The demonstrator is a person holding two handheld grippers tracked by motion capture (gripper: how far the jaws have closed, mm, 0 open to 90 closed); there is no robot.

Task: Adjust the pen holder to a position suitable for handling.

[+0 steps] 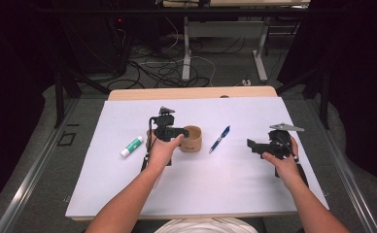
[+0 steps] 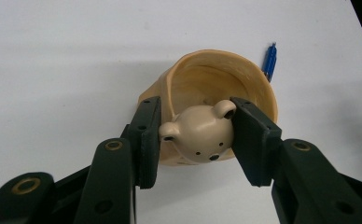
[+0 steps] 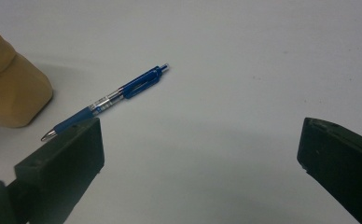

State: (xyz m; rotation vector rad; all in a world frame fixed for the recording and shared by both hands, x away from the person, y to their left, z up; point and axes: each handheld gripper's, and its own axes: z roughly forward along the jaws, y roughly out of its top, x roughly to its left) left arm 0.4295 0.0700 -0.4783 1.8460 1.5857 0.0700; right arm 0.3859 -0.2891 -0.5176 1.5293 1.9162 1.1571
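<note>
While your left gripper clamps its pads on the bear-head knob of the tan cup, the cup stands near the middle of the white table, the knob wedged squarely between both fingers. Your right gripper hangs wide open and empty, a blue pen lying just beyond its left jaw. A glue stick lies left of the cup; cables sprawl across the grey floor behind

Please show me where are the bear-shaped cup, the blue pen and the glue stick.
bear-shaped cup (image 2: 202, 133): left gripper view, on the bear head between the jaws.
blue pen (image 3: 111, 99): right gripper view, on the clear barrel.
glue stick (image 1: 131, 146): high view, on the white body.
</note>
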